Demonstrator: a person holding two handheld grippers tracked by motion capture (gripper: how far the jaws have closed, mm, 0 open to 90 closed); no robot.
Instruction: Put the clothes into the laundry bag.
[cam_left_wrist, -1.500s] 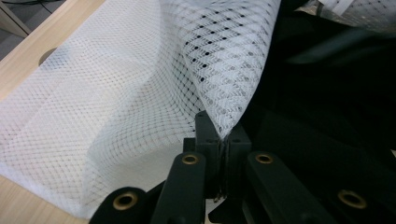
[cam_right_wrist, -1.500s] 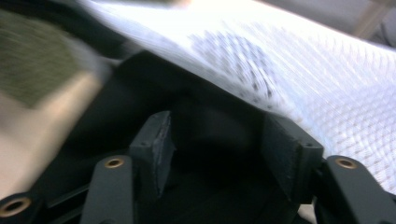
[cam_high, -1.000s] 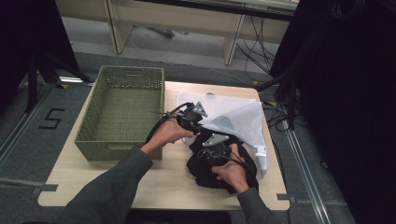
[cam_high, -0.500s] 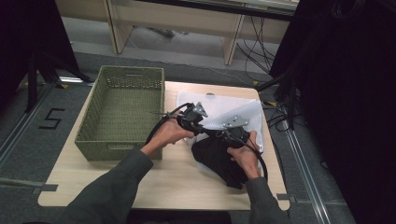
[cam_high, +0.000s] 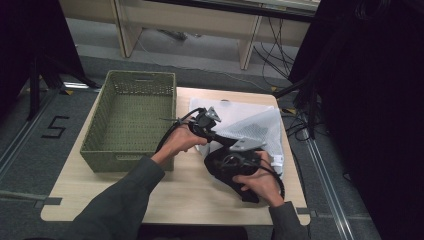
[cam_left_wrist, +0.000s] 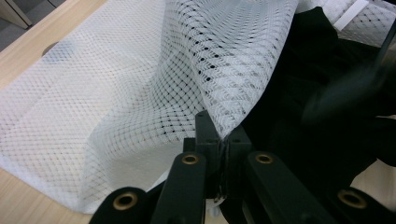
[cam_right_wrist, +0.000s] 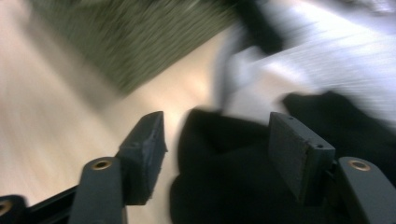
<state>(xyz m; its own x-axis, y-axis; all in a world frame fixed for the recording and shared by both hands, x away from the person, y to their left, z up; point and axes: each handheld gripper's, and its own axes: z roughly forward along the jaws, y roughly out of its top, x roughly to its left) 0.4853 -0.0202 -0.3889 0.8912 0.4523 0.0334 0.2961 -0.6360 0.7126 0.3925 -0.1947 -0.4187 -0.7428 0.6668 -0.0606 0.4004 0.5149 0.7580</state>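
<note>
A white mesh bag (cam_high: 250, 127) lies on the right half of the wooden table (cam_high: 150, 195). My left gripper (cam_high: 209, 125) is shut on the bag's edge (cam_left_wrist: 223, 135) and holds it lifted, so the mesh (cam_left_wrist: 140, 84) drapes down from the jaws. A black garment (cam_high: 232, 167) lies bunched at the bag's mouth, dark beside the mesh (cam_left_wrist: 299, 84). My right gripper (cam_high: 227, 159) hovers just above it. Its jaws have just been opening and stand wide (cam_right_wrist: 219, 140), with the black cloth (cam_right_wrist: 224, 186) under them and not pinched.
An empty green woven basket (cam_high: 131, 117) stands on the left half of the table, close to my left hand. It is blurred at the top of the right gripper view (cam_right_wrist: 140, 37). Bare wood runs along the near edge. Cables and desk legs lie on the floor beyond.
The right gripper pushed the black garment toward the bag's mouth, opened its jaws off it and drew back toward the person. The left gripper kept the bag's edge lifted in place.
</note>
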